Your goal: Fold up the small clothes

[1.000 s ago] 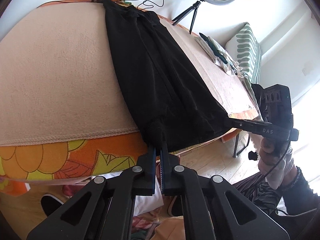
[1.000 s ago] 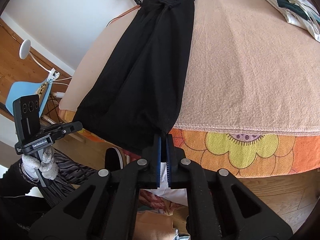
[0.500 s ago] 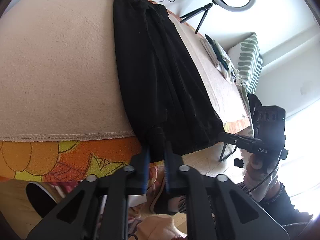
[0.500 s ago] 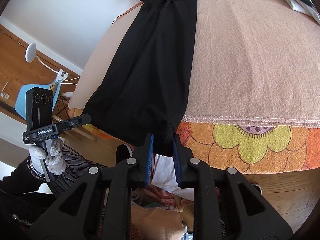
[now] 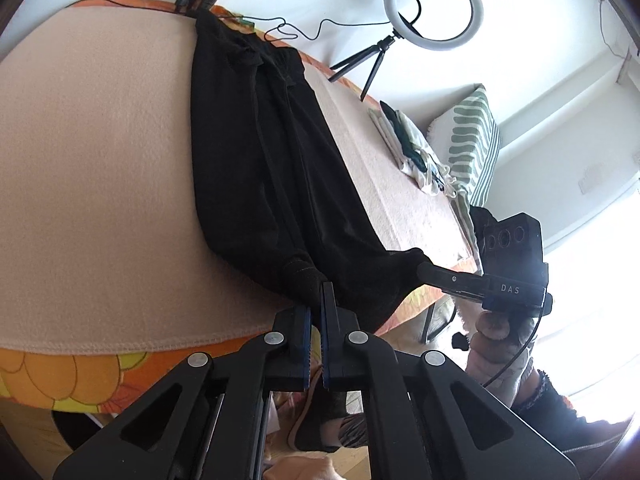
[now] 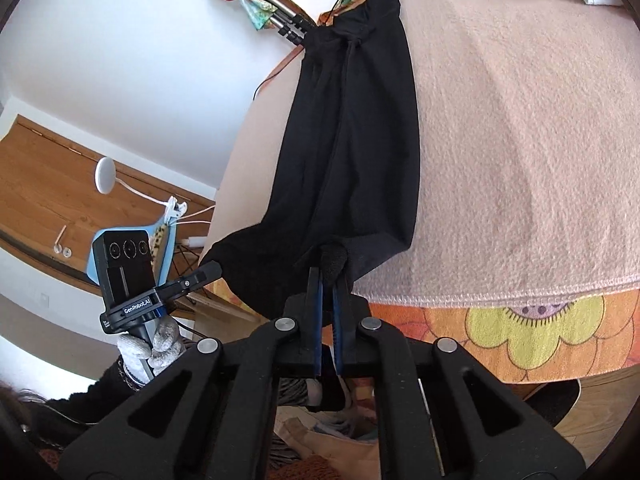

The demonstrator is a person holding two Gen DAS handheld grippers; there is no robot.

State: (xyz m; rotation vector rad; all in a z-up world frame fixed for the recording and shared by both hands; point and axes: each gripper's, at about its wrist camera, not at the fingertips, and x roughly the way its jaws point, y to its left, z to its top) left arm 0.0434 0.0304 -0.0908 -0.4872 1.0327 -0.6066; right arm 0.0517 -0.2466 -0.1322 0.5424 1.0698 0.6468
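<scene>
A black garment lies lengthwise on the beige blanket, its waist at the far edge. My left gripper is shut on the near left hem corner, which is bunched between its pads. The right gripper shows at the right in this view, pinching the other corner. In the right wrist view the garment runs away from my right gripper, whose jaws are closing tight on a wad of hem. The left gripper holds the far corner there. The hem is raised off the blanket and sags between both grips.
An orange floral cloth hangs over the table's near edge. A ring light on a tripod, a pile of folded clothes and a striped cushion stand at the far right. A blue chair sits to the left.
Both grippers' jaws stood slightly apart half a second ago and have shut on the hem corners. The hem, which hung over the table edge, has been lifted and drawn in over the blanket.
</scene>
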